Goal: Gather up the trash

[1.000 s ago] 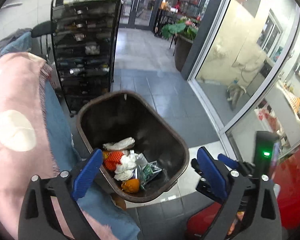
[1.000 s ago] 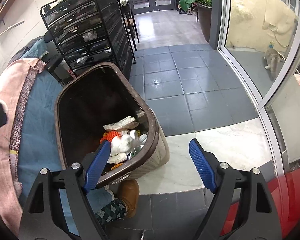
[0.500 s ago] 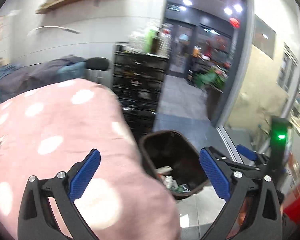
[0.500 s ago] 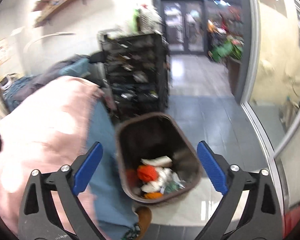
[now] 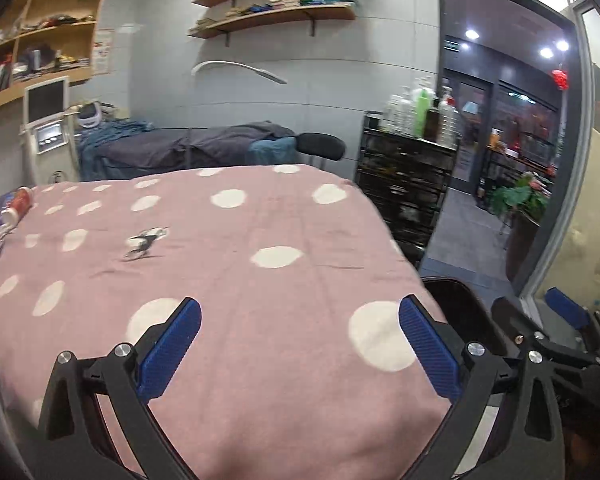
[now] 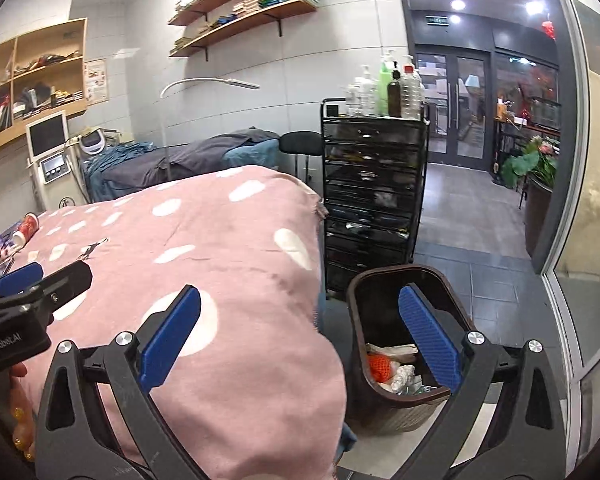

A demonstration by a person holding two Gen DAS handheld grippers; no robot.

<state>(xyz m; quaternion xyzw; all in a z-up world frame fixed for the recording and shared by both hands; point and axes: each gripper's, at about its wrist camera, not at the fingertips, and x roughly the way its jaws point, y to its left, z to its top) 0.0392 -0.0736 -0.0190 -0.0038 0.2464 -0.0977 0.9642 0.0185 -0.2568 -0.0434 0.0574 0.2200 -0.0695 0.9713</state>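
A brown trash bin (image 6: 396, 280) stands on the floor at the right end of the pink dotted bed (image 6: 228, 264); it holds orange, white and green trash (image 6: 384, 366). Only its rim (image 5: 460, 292) shows in the left wrist view. My left gripper (image 5: 300, 344) is open and empty over the bed (image 5: 260, 240). My right gripper (image 6: 300, 336) is open and empty, between the bed's end and the bin. A small crumpled scrap (image 5: 144, 242) lies on the bed. A red cup (image 5: 18, 204) and wrappers lie at the bed's far left.
A black drawer cart (image 6: 374, 184) with bottles on top stands behind the bin. A second bed (image 5: 188, 148) with dark covers is against the wall. A glass wall (image 6: 580, 200) runs along the right. A machine with a screen (image 5: 46, 120) stands at the left.
Both grippers have risen and tilted up from looking down into the bin to facing across the pink bed. Both stay open and empty.
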